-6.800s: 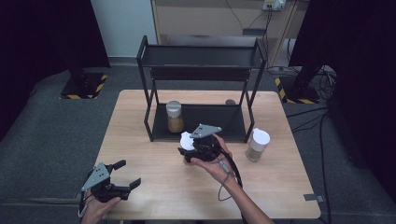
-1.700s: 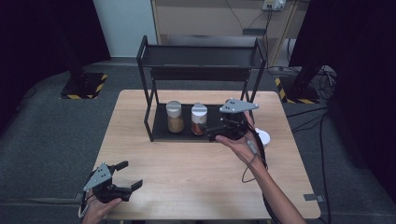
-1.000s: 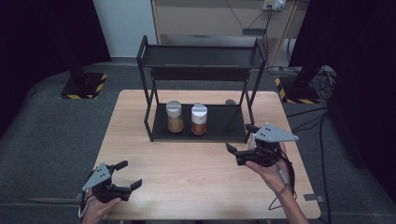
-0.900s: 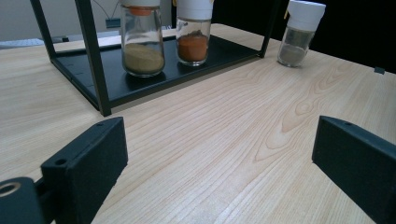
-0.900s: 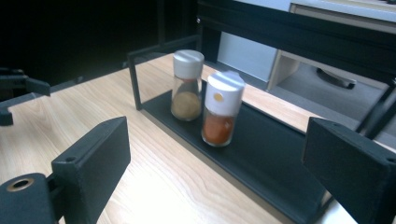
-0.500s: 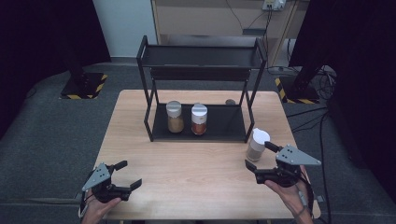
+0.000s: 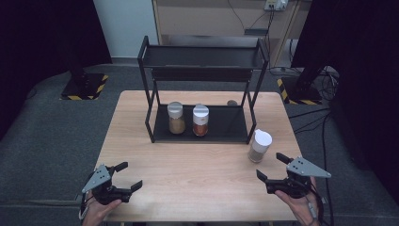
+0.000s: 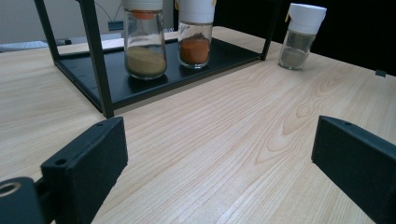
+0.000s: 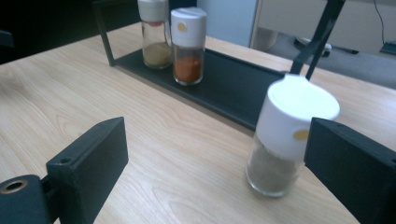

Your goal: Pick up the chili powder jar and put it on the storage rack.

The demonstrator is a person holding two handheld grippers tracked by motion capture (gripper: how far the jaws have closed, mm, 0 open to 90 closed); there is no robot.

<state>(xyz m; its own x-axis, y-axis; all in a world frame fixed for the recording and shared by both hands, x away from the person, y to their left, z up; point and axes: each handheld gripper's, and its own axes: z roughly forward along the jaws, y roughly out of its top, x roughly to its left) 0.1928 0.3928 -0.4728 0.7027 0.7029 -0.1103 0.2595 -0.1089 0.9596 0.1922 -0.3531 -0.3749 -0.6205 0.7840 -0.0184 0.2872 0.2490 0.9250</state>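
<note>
On the wooden bench (image 7: pixel 197 160) a black two-tier rack (image 7: pixel 200 94) stands toward the far side; on its lower tray two spice jars with white caps stand side by side, upright: the one with tan powder (image 7: pixel 176 117) on the left, the one with orange powder (image 7: pixel 200 120) just beside it on the right; a third jar (image 7: pixel 259 145), white-capped and holding grey-brown powder, stands upright on the bare bench just outside the rack's front right leg, touching neither rack nor gripper; the right gripper (image 7: pixel 276 167) hovers near the bench's front right corner, its jaws released and spread wide, holding nothing, pointing toward that third jar, which in the right gripper view (image 9: pixel 287 135) sits ahead of the jaws, close to the right-hand one but not between them; the left gripper (image 7: pixel 129 176) rests low at the front left corner, well apart from the rack, jaws likewise released and empty; in the left gripper view bare wood lies between them, with the rack and all three jars farther off
</note>
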